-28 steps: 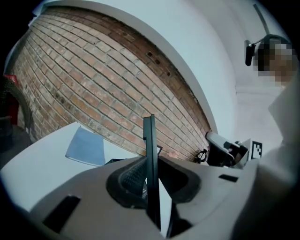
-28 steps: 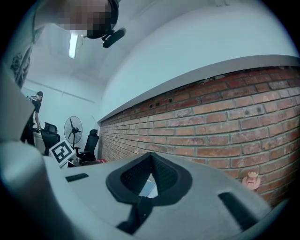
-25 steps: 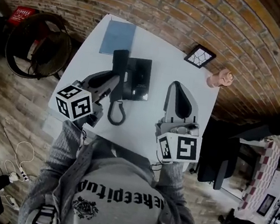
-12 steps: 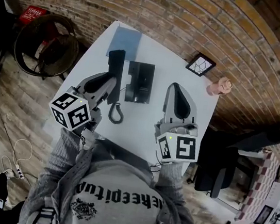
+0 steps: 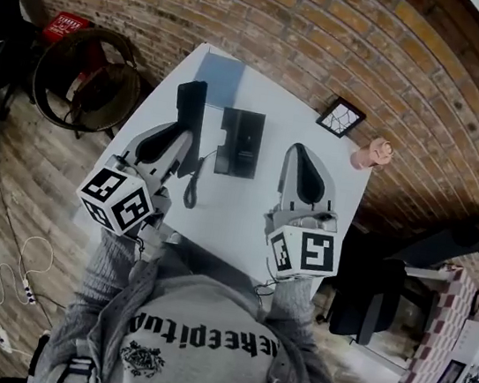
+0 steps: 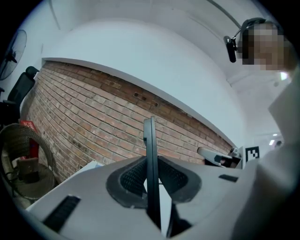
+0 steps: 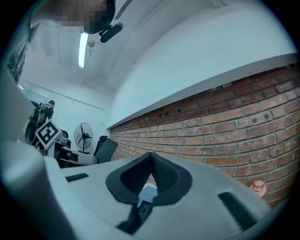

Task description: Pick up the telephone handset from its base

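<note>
My left gripper is shut on the black telephone handset and holds it in the air to the left of the black phone base, clear of it. The coiled cord hangs from the handset down toward the table. In the left gripper view the handset stands edge-on between the two pads, with my left gripper closed round it. My right gripper hovers to the right of the base, shut with nothing in it. In the right gripper view my right gripper has its tips touching.
The white table also carries a blue notebook at the back, a small framed picture and a pink figurine at the back right. A round wicker chair stands left of the table. A black office chair stands to its right.
The left gripper has lifted the handset up and leftward off the base, and the cord has stretched out under it. The right gripper has barely shifted.
</note>
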Demonstrator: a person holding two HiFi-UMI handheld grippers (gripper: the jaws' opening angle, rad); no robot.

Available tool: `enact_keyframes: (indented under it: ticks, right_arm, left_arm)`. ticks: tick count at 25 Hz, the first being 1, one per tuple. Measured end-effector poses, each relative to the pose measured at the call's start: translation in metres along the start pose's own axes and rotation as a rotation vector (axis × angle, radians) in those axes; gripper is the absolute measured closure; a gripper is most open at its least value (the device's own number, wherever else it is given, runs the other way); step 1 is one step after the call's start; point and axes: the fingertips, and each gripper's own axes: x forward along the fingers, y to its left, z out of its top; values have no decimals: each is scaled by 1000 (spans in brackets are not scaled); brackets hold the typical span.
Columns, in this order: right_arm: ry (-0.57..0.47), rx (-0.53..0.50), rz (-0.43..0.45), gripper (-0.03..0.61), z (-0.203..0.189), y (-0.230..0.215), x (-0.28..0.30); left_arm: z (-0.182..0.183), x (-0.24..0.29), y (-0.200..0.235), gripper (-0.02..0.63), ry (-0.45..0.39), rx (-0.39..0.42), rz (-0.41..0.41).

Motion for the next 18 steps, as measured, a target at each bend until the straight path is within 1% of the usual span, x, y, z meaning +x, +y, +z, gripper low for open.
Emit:
enact_keyframes:
  ticks: [7,12,18]
  right_arm:
    - [0,-8,18,575,8,3,-10]
    - [-4,-23,27,575,12,5,-15]
    - [-5,-32,28,575,15,1,-23]
  left_arm:
    - [17,-17,-12,545,-44,44,47]
    - [27,-26,-13,545,-105,74,74]
    - [37,-34,-21,545,-144,114,120]
